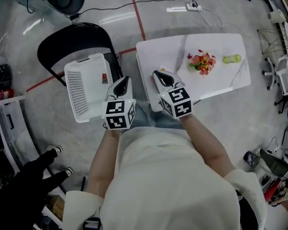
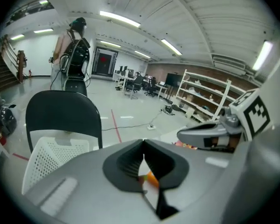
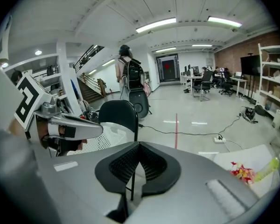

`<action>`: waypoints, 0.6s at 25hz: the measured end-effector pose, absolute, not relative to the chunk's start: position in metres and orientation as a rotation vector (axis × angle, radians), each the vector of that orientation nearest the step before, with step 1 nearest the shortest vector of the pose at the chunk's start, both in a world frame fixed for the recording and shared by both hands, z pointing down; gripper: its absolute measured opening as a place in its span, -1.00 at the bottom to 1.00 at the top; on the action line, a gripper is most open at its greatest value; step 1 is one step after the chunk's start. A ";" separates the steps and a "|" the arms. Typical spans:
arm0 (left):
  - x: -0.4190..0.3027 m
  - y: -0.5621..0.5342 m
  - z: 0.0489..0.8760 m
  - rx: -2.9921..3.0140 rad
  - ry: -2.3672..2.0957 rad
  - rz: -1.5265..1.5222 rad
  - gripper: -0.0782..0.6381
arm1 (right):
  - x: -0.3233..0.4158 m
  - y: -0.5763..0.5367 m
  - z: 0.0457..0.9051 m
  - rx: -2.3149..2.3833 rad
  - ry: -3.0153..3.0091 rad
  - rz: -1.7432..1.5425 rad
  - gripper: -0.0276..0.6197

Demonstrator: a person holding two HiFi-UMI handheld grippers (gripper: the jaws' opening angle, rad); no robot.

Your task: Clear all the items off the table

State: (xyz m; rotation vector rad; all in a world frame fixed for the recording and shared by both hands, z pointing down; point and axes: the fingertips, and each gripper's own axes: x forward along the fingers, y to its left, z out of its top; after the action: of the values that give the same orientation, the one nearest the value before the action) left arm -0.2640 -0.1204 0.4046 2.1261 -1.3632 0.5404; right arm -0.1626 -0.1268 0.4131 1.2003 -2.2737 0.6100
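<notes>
In the head view, the left gripper [image 1: 123, 83] and the right gripper [image 1: 161, 76] sit side by side at my waist, both with their jaws pressed together on nothing. The right one is at the near edge of the white table [image 1: 158, 51]. The bunch of artificial flowers [image 1: 201, 62] lies at about 2 o'clock from it, and the yellow-green bottle [image 1: 232, 59] is just beyond at the flowers' 3 o'clock, long axis running 9 to 3. So the right hand is clearly nearer both. The white basket [image 1: 81, 92] rests on the black chair [image 1: 72, 40] at the left gripper's 9 o'clock, and open tabletop surrounds both items. In the left gripper view, my jaws [image 2: 143, 146] meet at the tips, with the basket [image 2: 51, 155] at 9 o'clock. A small orange bit shows through the gap behind them, but I cannot tell what it is. In the right gripper view, the closed jaws [image 3: 139, 146] point past the chair [image 3: 119, 113], and the flowers [image 3: 242, 171] and bottle [image 3: 270, 164] lie far out at 3 o'clock, so I judge a swing that way comes first.
</notes>
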 end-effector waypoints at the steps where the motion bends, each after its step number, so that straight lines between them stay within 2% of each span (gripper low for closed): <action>1: -0.258 -0.122 0.405 2.145 -1.337 0.555 -0.76 | -0.156 -0.126 0.413 1.228 -2.260 0.622 -0.92; 15: -0.178 -0.131 0.423 2.310 -1.019 0.726 -0.76 | -0.071 -0.097 0.445 1.552 -2.042 0.839 -0.91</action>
State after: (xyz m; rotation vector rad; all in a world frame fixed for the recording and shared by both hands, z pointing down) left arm -0.1785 -0.1309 0.4233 2.3097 -1.0189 0.7257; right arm -0.0711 -0.0967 0.4448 1.5520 -2.0424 0.8387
